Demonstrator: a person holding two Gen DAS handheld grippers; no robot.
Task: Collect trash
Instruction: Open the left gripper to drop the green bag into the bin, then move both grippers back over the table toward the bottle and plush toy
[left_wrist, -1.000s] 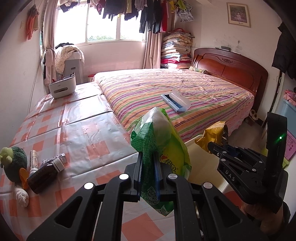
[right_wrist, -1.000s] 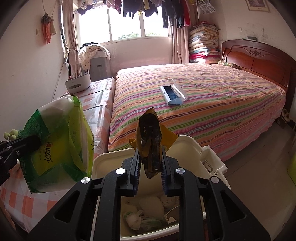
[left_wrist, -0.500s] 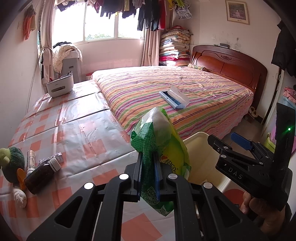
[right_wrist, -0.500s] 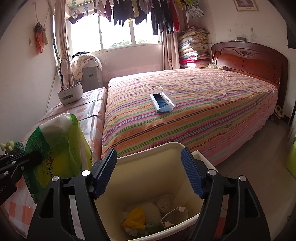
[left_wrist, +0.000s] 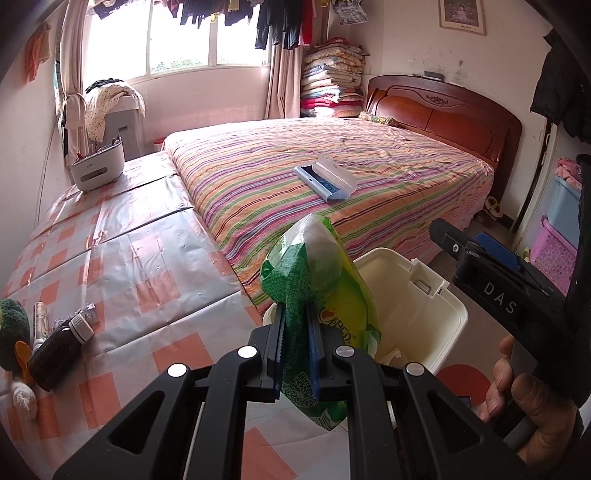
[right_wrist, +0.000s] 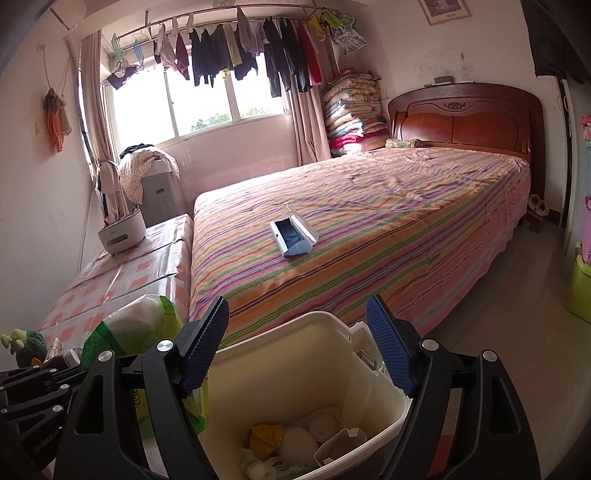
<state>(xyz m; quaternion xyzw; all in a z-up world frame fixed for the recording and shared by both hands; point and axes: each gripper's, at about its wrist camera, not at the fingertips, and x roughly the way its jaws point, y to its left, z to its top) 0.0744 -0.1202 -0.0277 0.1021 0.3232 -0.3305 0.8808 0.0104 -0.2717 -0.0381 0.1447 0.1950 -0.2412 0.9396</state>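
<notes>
We pinch the crinkly green plastic bag in our left gripper, at the table's near edge beside the bin | right gripper just spread wide, empty, over the bin | yellow wrapper, held a second ago, lies inside among white wads | bin: cream plastic, boxy.

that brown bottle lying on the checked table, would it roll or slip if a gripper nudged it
The brown bottle lies on its side on a glossy tablecloth, so it would probably roll if pushed sideways. It looks dark and full, perhaps heavy. Its smooth wall may slip between pads.
</notes>
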